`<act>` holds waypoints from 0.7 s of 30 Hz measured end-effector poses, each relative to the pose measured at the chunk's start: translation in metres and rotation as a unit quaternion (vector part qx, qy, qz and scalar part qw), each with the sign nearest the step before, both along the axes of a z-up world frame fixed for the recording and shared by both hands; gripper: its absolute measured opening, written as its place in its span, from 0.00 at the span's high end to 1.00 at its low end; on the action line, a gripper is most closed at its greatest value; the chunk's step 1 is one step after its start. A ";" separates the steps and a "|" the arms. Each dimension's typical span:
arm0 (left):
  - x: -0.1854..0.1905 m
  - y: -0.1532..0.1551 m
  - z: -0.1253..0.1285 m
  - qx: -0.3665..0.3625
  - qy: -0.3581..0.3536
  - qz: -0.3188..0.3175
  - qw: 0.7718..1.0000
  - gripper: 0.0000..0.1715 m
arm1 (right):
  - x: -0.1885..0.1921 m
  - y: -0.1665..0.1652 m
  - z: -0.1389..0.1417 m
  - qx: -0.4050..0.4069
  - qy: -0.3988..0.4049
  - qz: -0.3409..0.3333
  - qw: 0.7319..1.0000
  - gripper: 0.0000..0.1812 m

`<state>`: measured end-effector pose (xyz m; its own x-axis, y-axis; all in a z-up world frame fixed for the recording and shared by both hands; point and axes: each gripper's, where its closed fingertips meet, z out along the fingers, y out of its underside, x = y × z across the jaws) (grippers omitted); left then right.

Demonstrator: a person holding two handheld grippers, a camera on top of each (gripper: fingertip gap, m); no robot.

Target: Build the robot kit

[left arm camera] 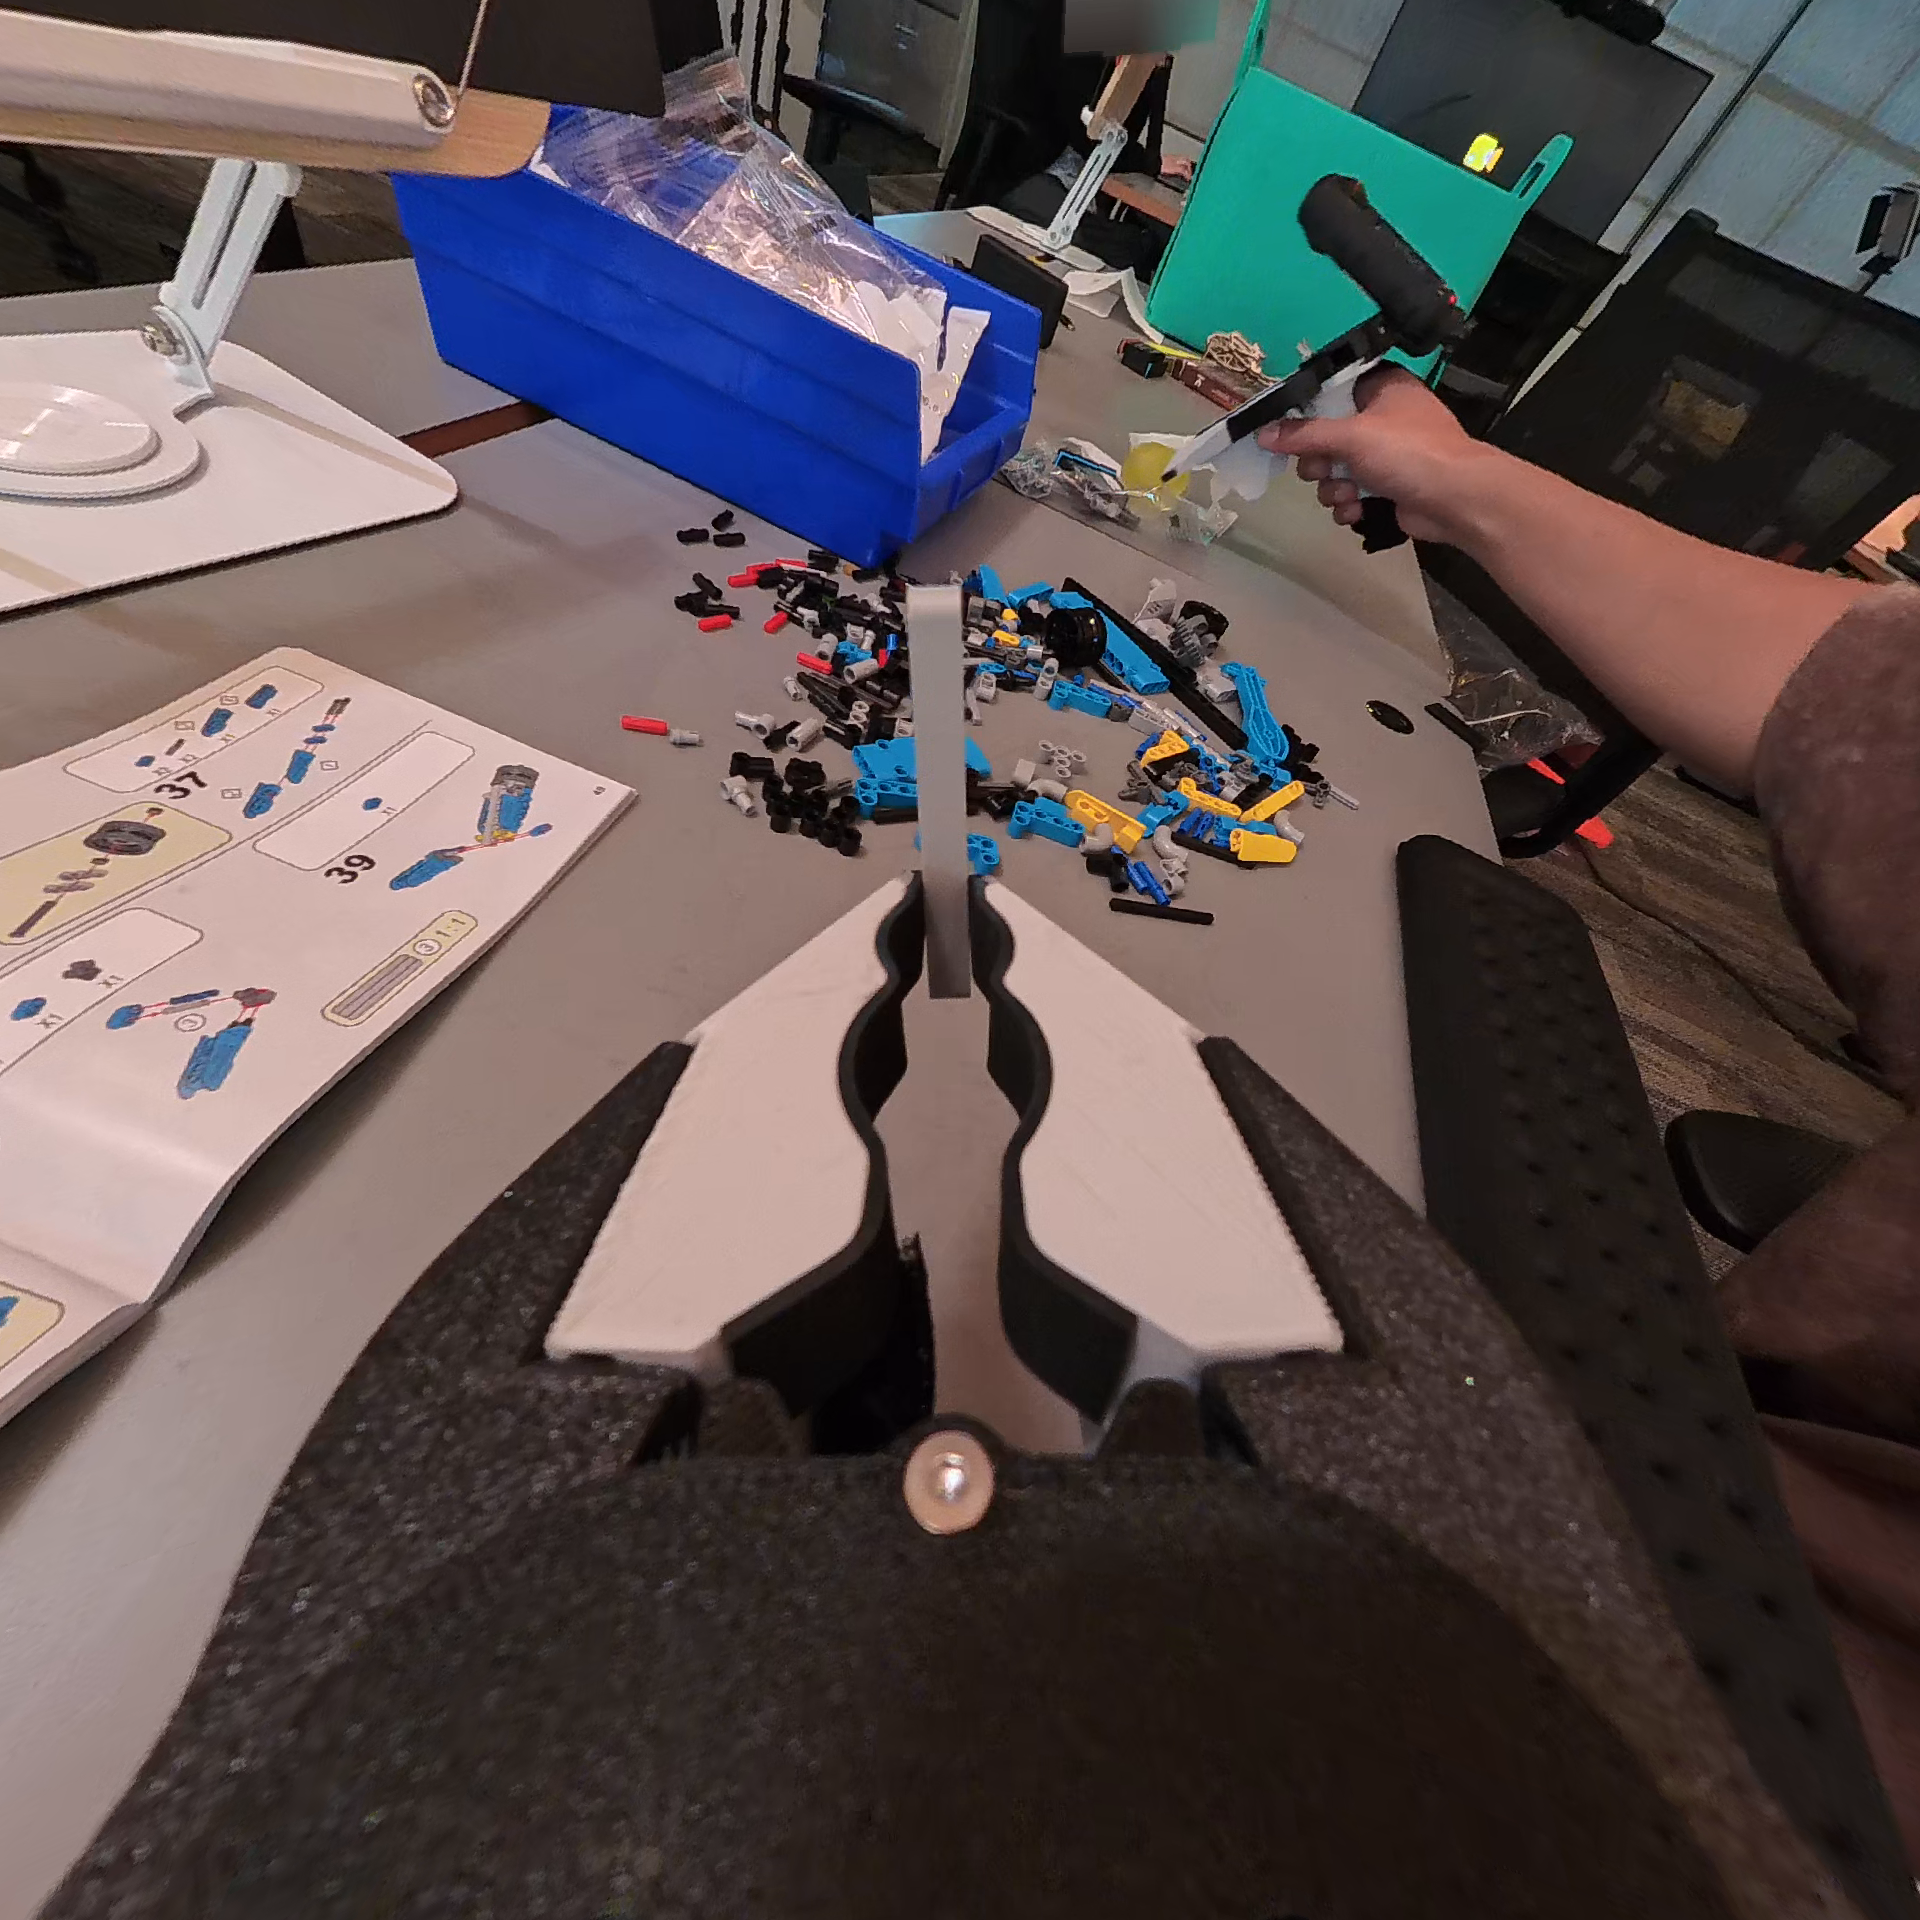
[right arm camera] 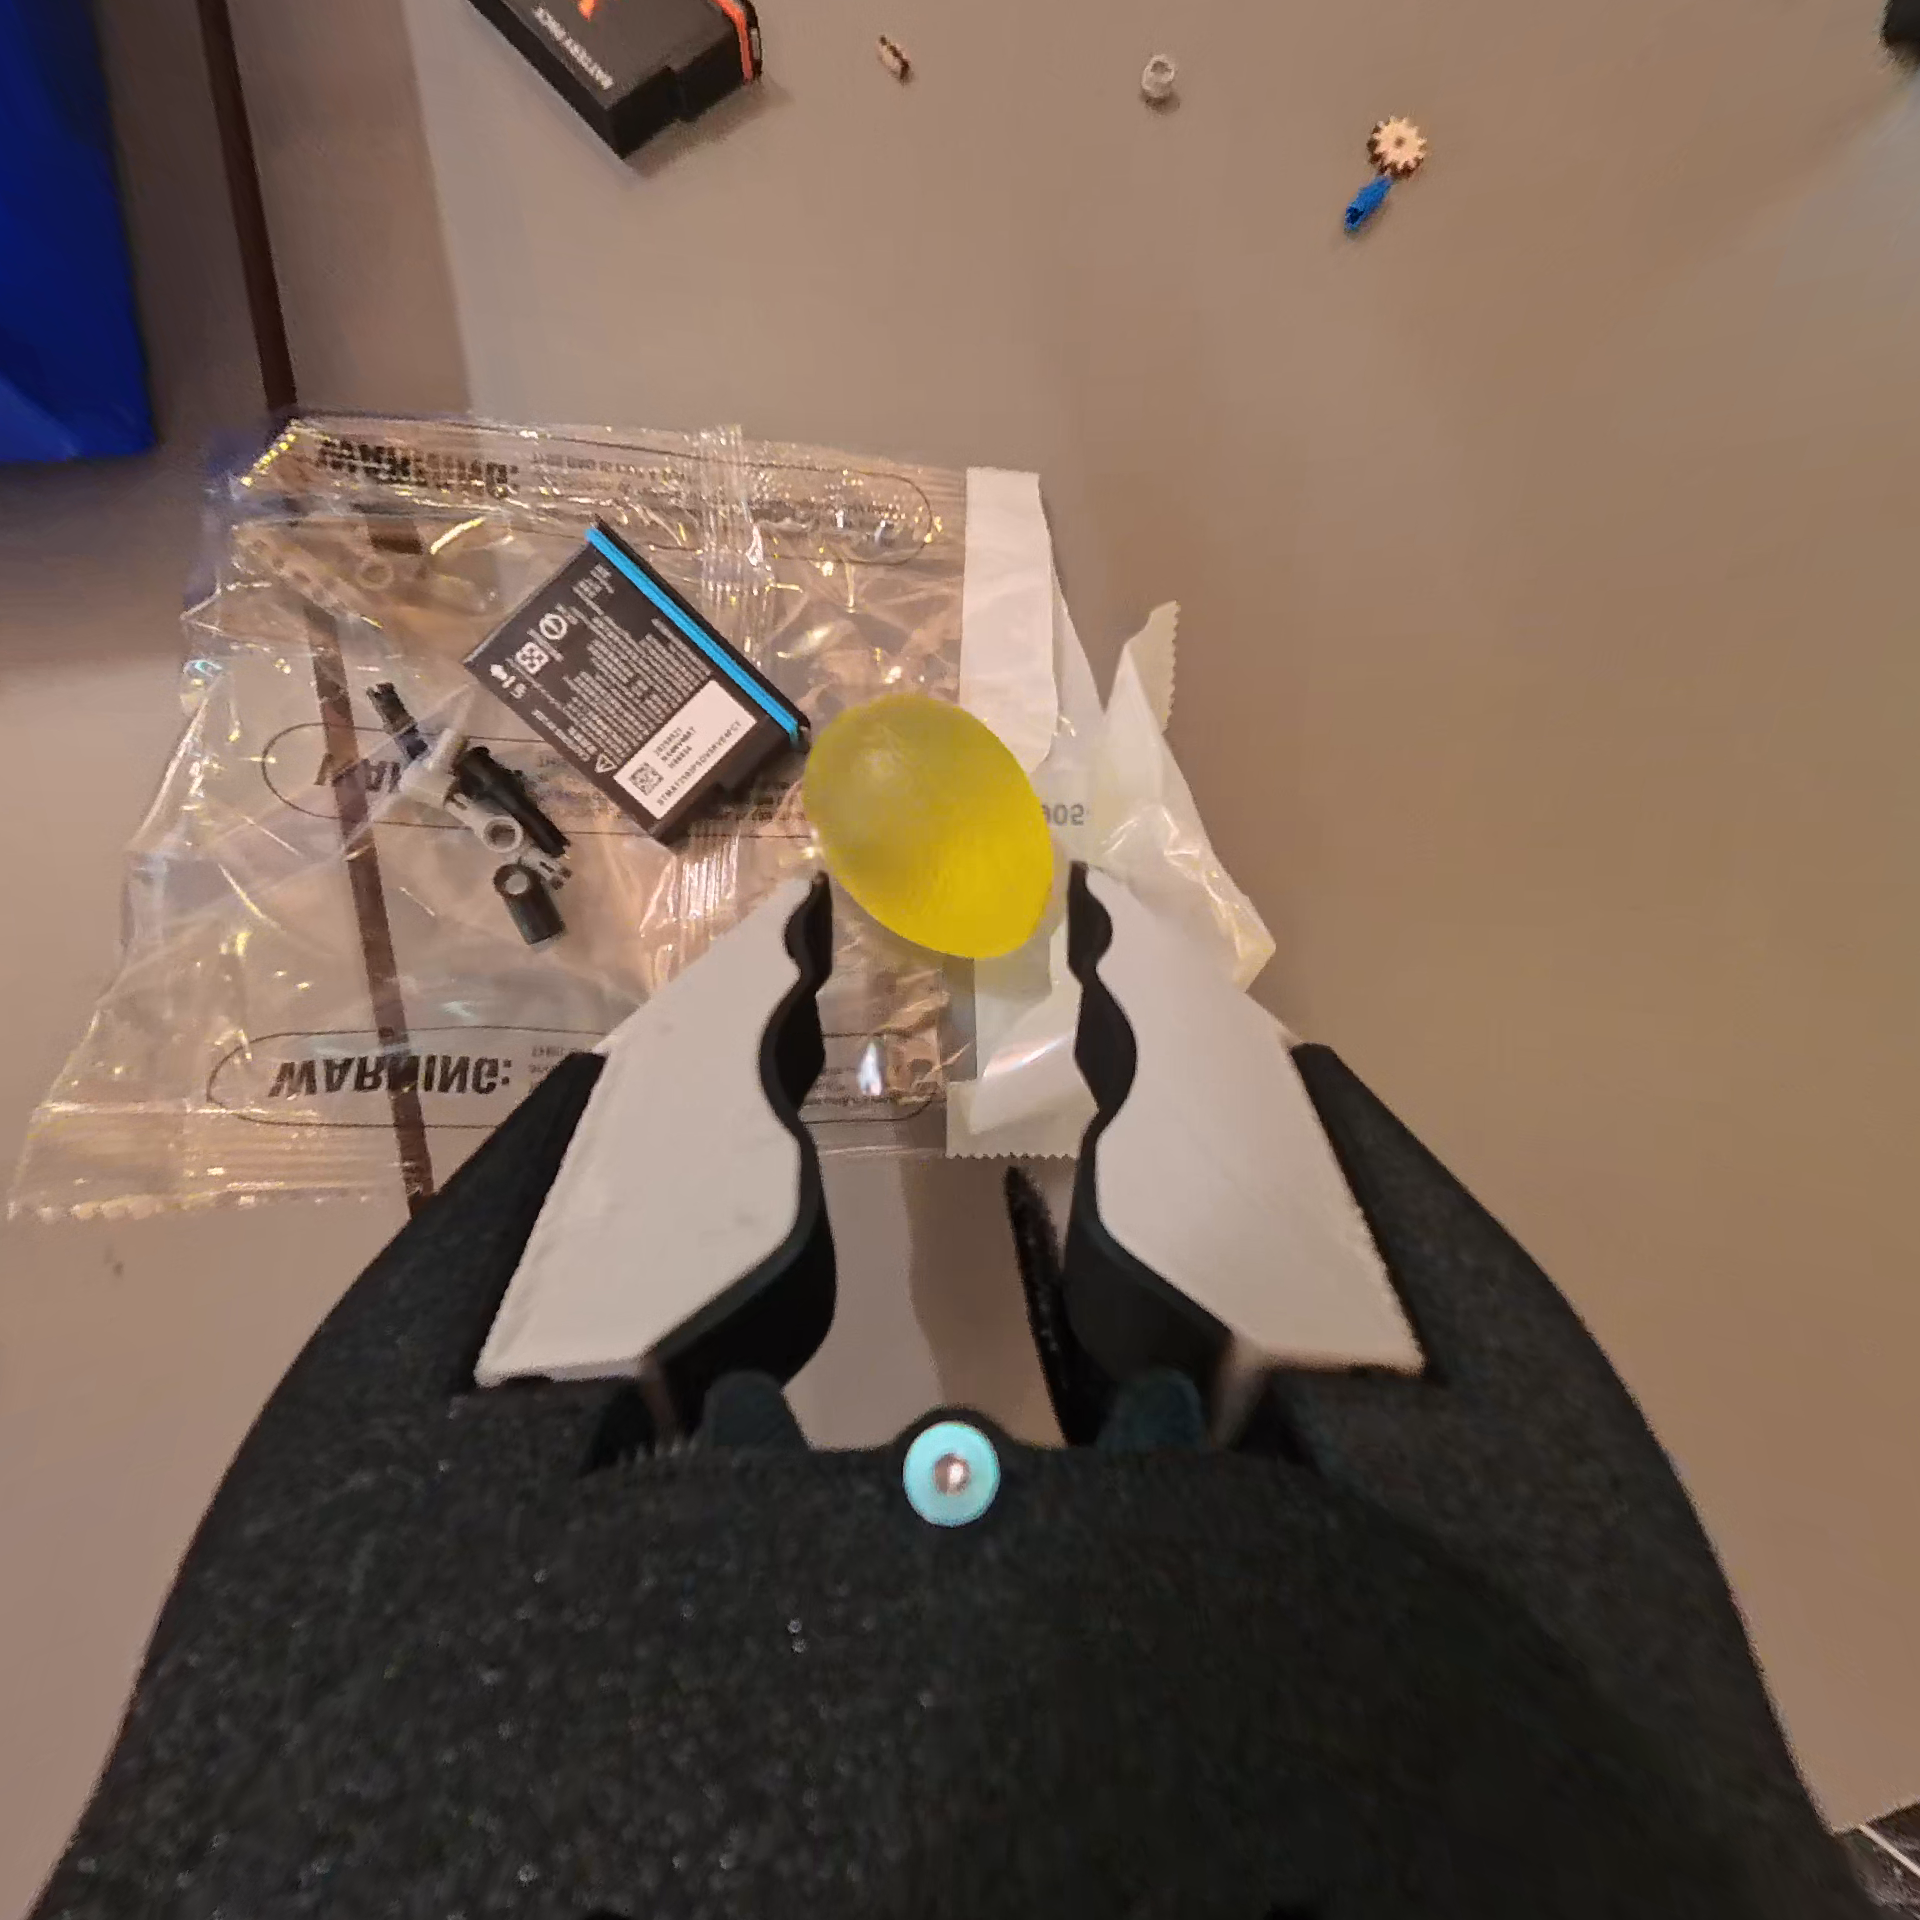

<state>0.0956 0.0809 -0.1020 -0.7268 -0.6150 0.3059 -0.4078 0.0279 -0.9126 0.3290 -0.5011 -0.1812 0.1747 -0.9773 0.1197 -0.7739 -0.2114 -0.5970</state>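
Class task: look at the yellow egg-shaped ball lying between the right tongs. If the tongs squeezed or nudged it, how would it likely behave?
The yellow ball looks translucent and gel-like, so it would probably give under a squeeze. Its rounded egg shape makes it apt to roll or squirt out of the open right tongs. It rests partly on a clear bag, which may slide under a push.

A grey table (left arm camera: 582, 582) is filling most of the left wrist view, with a black mesh chair (left arm camera: 1538, 1195) standing at its right edge over patterned carpet (left arm camera: 1704, 997). Behind, a dark screen (left arm camera: 1538, 114) is hanging against pale wall panels (left arm camera: 1829, 94).
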 end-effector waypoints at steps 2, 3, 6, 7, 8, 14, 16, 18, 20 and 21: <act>0.001 0.002 0.000 -0.001 0.000 0.002 1.000 0.96 | -0.001 -0.002 0.000 0.004 0.001 -0.002 1.000 0.76; 0.002 0.003 0.000 -0.002 0.001 0.003 1.000 0.96 | -0.003 -0.005 -0.002 0.004 0.006 -0.004 1.000 0.76; 0.004 0.007 0.001 -0.006 0.001 0.009 1.000 0.96 | -0.006 -0.008 -0.002 0.006 0.007 -0.010 1.000 0.76; 0.004 0.008 0.001 -0.005 0.001 0.011 1.000 0.96 | -0.006 -0.007 0.001 0.011 -0.001 -0.010 1.000 0.76; 0.005 0.009 0.000 -0.003 0.000 0.013 1.000 0.96 | -0.007 -0.003 0.005 0.017 -0.011 -0.008 1.000 0.76; 0.006 0.011 -0.001 0.006 -0.007 0.019 1.000 0.96 | -0.017 0.032 0.051 0.025 -0.093 0.021 0.995 0.79; 0.006 0.010 -0.002 0.007 -0.008 0.017 1.000 0.96 | -0.023 0.046 0.072 0.034 -0.130 0.025 0.991 0.80; 0.006 0.009 -0.003 0.004 -0.008 0.017 1.000 0.96 | -0.031 0.064 0.096 0.060 -0.172 0.036 0.983 0.81; 0.005 0.009 -0.007 0.007 -0.004 0.017 1.000 0.96 | -0.041 0.079 0.118 0.080 -0.212 0.044 0.973 0.83; 0.005 0.010 -0.011 0.010 -0.001 0.019 1.000 0.96 | -0.046 0.083 0.126 0.088 -0.226 0.045 0.969 0.84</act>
<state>0.1002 0.0910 -0.1125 -0.7040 -0.6478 0.2912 -0.4070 0.0319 -0.9129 0.2826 -0.4177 -0.0548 0.2289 -0.9727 0.0375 -0.4085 -0.1309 -0.9033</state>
